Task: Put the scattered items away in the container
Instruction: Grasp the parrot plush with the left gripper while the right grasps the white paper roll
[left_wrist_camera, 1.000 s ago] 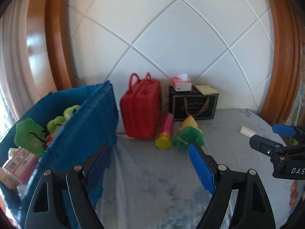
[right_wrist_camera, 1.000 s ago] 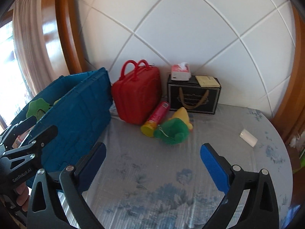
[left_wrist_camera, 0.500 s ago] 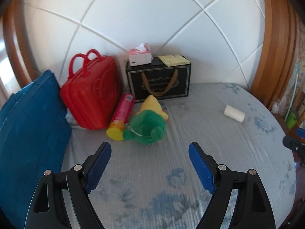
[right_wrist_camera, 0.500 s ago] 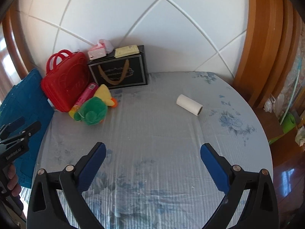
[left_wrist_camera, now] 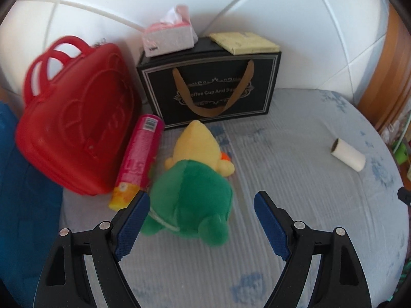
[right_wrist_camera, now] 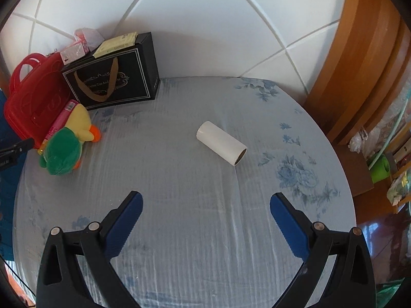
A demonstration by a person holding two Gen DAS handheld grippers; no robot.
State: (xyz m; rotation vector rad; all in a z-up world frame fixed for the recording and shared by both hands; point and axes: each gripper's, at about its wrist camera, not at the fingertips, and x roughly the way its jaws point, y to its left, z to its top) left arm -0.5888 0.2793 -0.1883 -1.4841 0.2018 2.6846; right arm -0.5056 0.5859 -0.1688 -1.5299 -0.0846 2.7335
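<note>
A green and yellow plush duck [left_wrist_camera: 195, 187] lies on the pale blue floral cloth, and my left gripper [left_wrist_camera: 201, 202] hangs open just over its green end, its pads apart from the plush. A pink tube with a yellow cap [left_wrist_camera: 138, 159] lies beside the duck, against a red case. A white paper roll [right_wrist_camera: 221, 142] lies on its side mid-table; my right gripper [right_wrist_camera: 205, 205] stands open short of it, with bare cloth between the fingers. The blue container [left_wrist_camera: 15, 192] shows only as a wall at the left edge. The duck [right_wrist_camera: 66, 148] also appears at the left of the right wrist view.
A red hard case with handles [left_wrist_camera: 74, 133] and a black gift bag [left_wrist_camera: 210, 87] stand against the white padded wall; a tissue pack [left_wrist_camera: 169, 36] and a yellow pad [left_wrist_camera: 244, 42] sit on the bag. The round table drops off at the right toward a wooden frame [right_wrist_camera: 359, 64].
Both grippers have swung right and down, away from the blue container. The left one has closed in on the plush duck; the right one now faces the white roll. Jaws unchanged.
</note>
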